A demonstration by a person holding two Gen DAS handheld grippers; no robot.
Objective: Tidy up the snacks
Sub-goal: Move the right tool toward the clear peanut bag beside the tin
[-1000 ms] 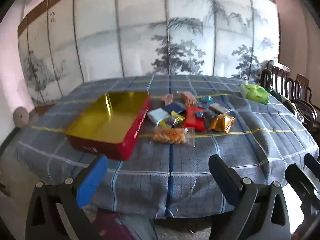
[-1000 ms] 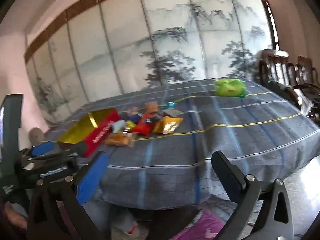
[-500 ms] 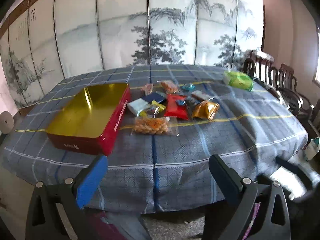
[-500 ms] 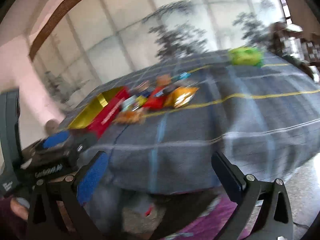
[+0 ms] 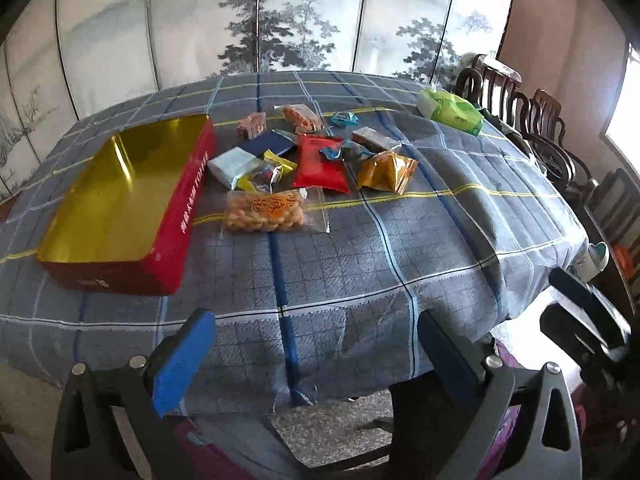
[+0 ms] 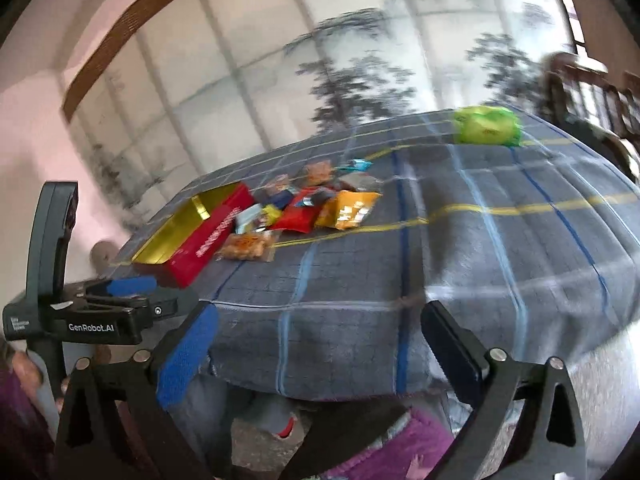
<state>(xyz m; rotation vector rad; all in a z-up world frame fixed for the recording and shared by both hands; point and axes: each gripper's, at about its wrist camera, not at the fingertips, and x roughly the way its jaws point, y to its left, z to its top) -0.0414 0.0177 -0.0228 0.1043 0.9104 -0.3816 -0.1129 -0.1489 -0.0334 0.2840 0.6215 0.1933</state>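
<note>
Right now my left gripper (image 5: 316, 354) is hanging with its jaws spread wide and nothing between them, over the near edge of the table (image 5: 400, 264). My right gripper (image 6: 320, 354) is easing its jaws inward, still wide and empty too, pointing at the same near edge from further right.

I'm looking past the pads at the snacks (image 5: 316, 156), heaped mid-table just right of the open red tin (image 5: 120, 200), whose gold inside is bare. Nearest me is the clear bag (image 5: 266, 210) of orange pieces, touching the tin's side or nearly so. I'm judging these packets light, crinkly and slick, the contents crushable, so I'd be pinching a sealed edge, not the belly. The red pouch (image 5: 320, 164) and orange pouch (image 5: 386, 170) look puffed; same rule.

Both my hands are tilting down toward the cloth, well short of the pile.
</note>
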